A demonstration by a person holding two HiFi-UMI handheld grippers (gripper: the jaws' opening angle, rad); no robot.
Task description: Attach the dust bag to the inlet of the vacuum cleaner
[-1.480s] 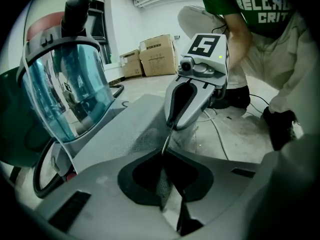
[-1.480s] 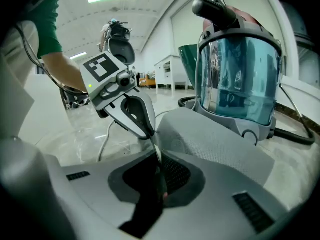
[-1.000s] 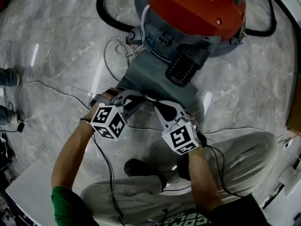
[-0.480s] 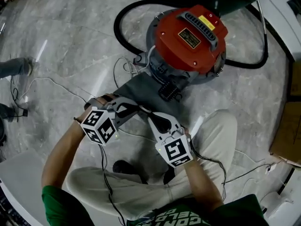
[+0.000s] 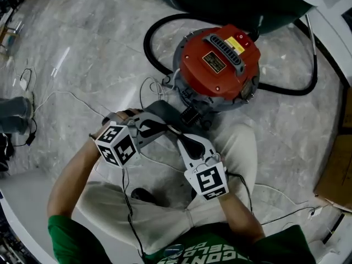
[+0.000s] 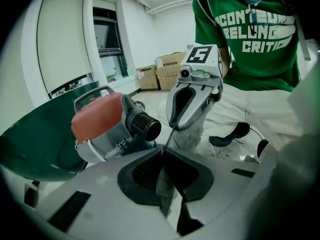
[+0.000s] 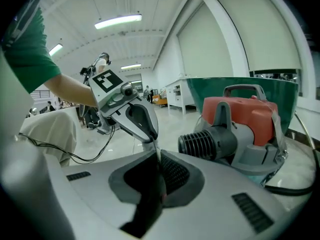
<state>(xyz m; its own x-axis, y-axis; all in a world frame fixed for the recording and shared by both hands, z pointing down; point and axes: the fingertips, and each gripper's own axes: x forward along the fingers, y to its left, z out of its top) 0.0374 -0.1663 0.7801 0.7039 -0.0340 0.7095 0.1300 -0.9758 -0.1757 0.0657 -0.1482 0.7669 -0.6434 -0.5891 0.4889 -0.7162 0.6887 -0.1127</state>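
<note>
Head view: dust bag [image 5: 163,109] held just short of the inlet [image 5: 190,115].
We have the bag low in front of the vacuum cleaner [image 5: 219,65], left tongs [image 5: 165,126] and right tongs [image 5: 179,134] both clenched on its fabric, tips nearly meeting. Approach step, we judge. Next: spread the bag mouth, line it up with the ribbed inlet, push on.

Seen from the head view's centre, the red vacuum cleaner [image 5: 220,65] blocks 1 o'clock, its black hose [image 5: 146,45] looping at 11 and 2; the person's knee [image 5: 236,147] crowds 4. Marble floor [image 5: 82,54] lies mostly open toward 10.
</note>
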